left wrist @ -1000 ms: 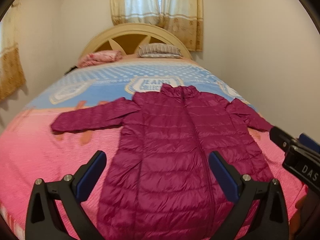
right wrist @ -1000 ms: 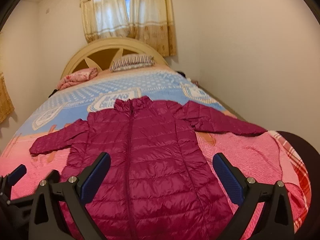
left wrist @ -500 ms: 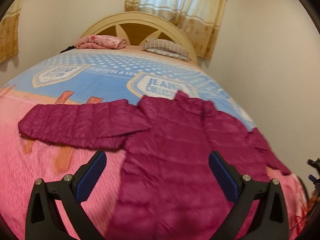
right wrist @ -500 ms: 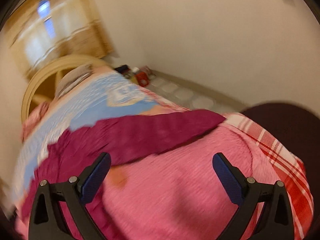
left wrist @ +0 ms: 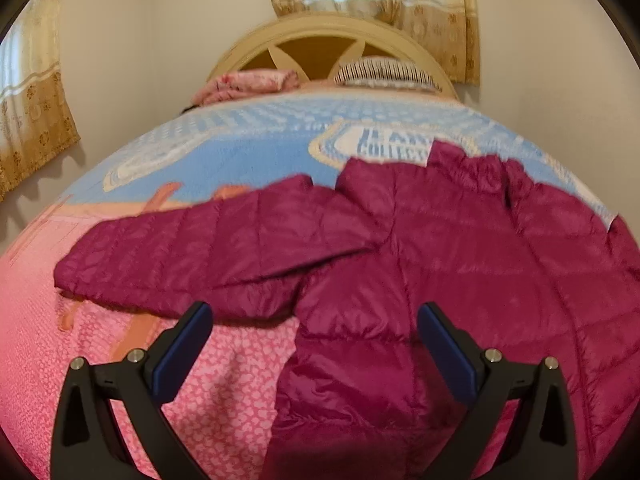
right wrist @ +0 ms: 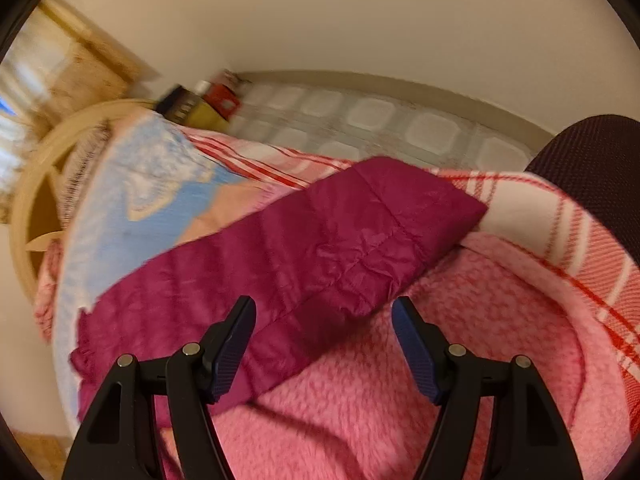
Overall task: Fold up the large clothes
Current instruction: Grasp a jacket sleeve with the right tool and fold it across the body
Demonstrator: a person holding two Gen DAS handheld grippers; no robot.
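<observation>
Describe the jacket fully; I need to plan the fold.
The jacket is a magenta quilted puffer of shiny, crinkly fabric. It lies flat, front up, on the bed's blanket, collar toward the headboard, sleeves spread sideways. One sleeve reaches the plaid bed edge. Neither open hand-held gripper, left or right, touches it.

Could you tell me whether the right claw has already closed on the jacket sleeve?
No, the right claw is open, its fingers spread apart above the sleeve with nothing pinched between them.
</observation>
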